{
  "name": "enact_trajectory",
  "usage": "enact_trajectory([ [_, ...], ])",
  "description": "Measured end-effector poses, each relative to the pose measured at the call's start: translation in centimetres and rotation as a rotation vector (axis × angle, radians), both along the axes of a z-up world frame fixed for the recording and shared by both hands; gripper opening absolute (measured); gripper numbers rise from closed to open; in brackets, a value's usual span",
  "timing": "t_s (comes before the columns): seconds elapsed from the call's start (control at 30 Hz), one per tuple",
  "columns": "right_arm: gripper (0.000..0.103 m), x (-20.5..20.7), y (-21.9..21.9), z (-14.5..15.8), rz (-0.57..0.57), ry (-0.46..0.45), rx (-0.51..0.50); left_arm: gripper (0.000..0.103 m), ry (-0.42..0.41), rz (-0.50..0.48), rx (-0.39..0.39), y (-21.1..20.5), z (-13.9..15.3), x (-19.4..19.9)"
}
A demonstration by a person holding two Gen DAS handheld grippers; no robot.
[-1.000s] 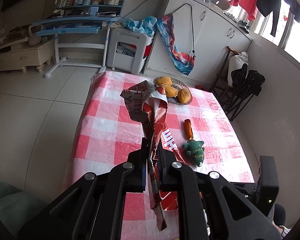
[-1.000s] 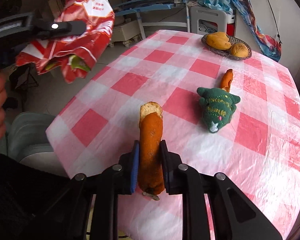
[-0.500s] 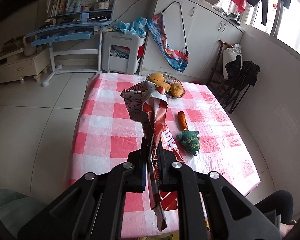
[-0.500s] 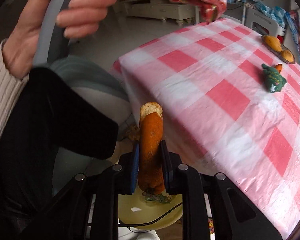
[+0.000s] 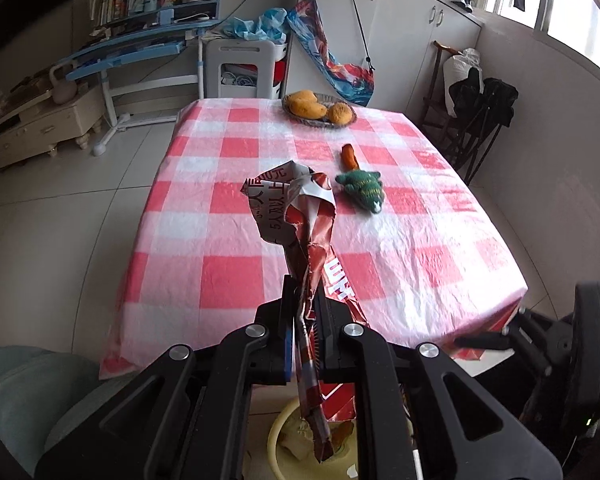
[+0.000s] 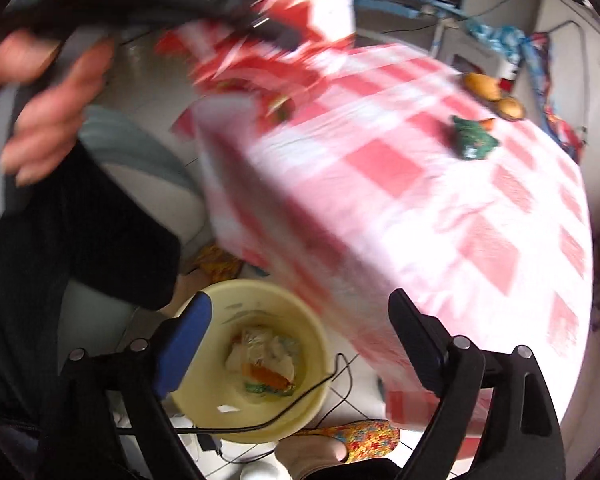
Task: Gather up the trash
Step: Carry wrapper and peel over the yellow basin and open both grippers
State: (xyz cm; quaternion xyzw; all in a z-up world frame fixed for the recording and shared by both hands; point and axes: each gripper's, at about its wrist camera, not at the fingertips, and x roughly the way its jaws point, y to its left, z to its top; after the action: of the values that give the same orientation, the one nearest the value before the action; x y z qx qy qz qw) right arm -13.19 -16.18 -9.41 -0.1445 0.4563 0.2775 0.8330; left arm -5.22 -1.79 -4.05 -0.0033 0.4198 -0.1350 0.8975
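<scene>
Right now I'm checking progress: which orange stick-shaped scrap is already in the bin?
The orange stick lying in the yellow bin; the other orange stick lies on the checked tablecloth beside the green plush toy.

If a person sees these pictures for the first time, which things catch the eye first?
The crumpled red wrapper comes first, clamped in the left tool above the near edge of the pink checked table. Next is the yellow bin on the floor, seen between the wide-open fingers of the right tool.
</scene>
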Motion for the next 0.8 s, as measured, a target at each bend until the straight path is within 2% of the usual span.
enact_trajectory([
  [0.2, 0.092, 1.1, -1.3, 0.2, -0.107, -0.039, -0.026, 0.009, 0.037, -0.033, 0.061, -1.8, -1.8, -4.0],
  [0.43, 0.094, 0.5, -2.1, 0.0, -0.144, -0.078, -0.097, 0.009, 0.095, -0.053, 0.082, -2.8, -3.4, -7.5],
  [0.57, 0.095, 0.5, -2.6, -0.2, -0.175, -0.091, -0.108, 0.01, 0.199, -0.122, 0.083, -4.1, -5.1, -9.1],
  [0.63, 0.095, 0.6, -2.9, -0.2, -0.192, -0.093, -0.11, 0.02, 0.239, -0.138, 0.106, -4.6, -6.0, -9.8],
  [0.7, 0.095, 0.7, -2.9, -0.3, -0.199, -0.094, -0.115, 0.046, 0.239, -0.127, 0.124, -4.7, -6.2, -10.2],
  [0.8, 0.095, 0.6, -2.7, -0.5, -0.194, -0.1, -0.132, 0.056, 0.182, -0.075, 0.1, -3.8, -5.1, -10.4],
])
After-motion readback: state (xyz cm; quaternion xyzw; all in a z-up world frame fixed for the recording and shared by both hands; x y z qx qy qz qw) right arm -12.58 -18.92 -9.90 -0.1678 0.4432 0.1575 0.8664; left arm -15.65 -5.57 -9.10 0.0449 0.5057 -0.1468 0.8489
